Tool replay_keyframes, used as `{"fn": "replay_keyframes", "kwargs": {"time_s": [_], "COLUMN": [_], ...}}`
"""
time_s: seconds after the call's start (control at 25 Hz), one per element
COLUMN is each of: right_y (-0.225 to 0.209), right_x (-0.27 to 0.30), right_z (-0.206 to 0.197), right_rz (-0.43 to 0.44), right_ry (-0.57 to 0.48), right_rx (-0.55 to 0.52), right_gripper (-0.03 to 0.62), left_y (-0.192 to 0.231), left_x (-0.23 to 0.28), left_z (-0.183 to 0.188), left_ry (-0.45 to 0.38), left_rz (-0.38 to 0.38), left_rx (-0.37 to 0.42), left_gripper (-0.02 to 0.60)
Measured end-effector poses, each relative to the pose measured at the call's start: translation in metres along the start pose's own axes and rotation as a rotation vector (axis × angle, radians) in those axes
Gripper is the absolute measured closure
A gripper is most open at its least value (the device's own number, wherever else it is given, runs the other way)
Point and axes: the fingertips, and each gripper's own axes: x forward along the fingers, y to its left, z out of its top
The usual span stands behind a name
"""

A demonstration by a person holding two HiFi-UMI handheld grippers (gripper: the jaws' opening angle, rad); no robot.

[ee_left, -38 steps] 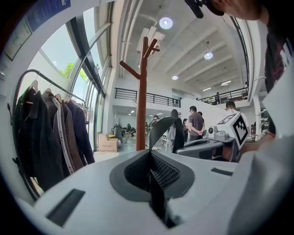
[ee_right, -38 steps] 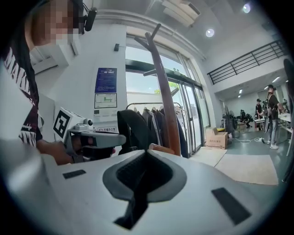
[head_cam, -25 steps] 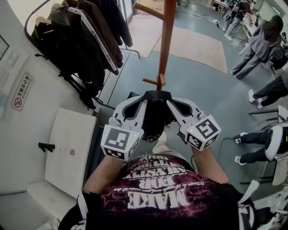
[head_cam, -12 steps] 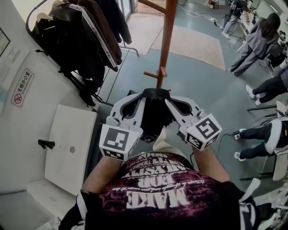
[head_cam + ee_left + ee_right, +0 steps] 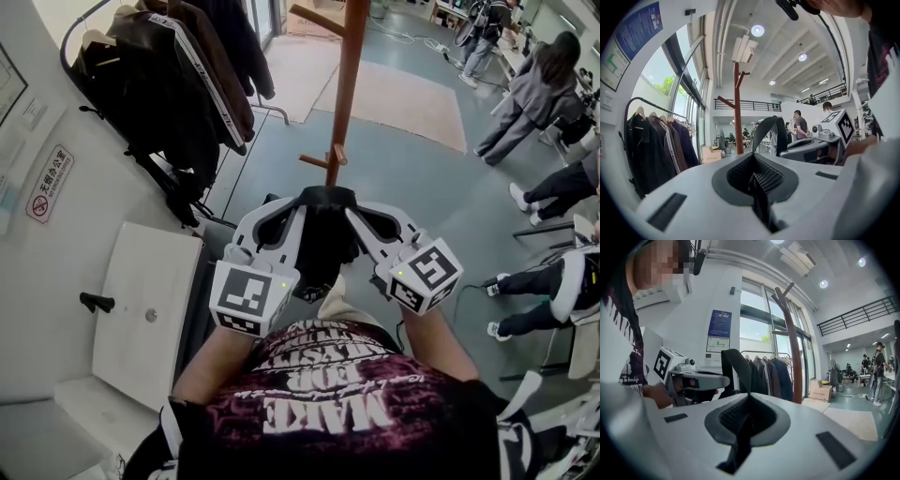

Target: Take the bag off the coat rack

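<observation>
Left gripper (image 5: 300, 208) and right gripper (image 5: 353, 214) are each pinched onto the black strap (image 5: 760, 133) of the soft black fabric bag (image 5: 324, 246) near the brown wooden coat rack (image 5: 349, 75); bag judged light and floppy, strap judged the best hold.

1. Grey floor (image 5: 412, 187), smooth, carries pretty much everything here.
2. Pale rug (image 5: 394, 94) lies flat on it, just beside the wooden coat rack (image 5: 348, 84) (its foot is hidden).
3. Clothes rail (image 5: 159, 84) of dark jackets stands along the left wall.
4. Cardboard box (image 5: 820, 391) sits by the windows, white cabinet (image 5: 150, 309) at the left.
</observation>
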Motion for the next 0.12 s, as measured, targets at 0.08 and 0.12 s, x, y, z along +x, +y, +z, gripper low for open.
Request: {"fn": "replay_keyframes", "kwargs": {"time_s": [0.08,0.12], "right_y": [0.0004,0.0007], "right_x": [0.0002,0.0005], "right_z": [0.0007,0.0009], "right_rz": [0.003,0.005], "right_ry": [0.005,0.007], "right_rx": [0.002,0.003], "right_gripper": [0.585,0.585], "left_y": [0.0004,0.0007], "left_x": [0.0,-0.0001], "left_z": [0.001,0.0013], "left_ry": [0.003,0.005], "left_rz": [-0.001,-0.001], "left_rx": [-0.002,-0.004], "left_gripper": [0.574,0.574]}}
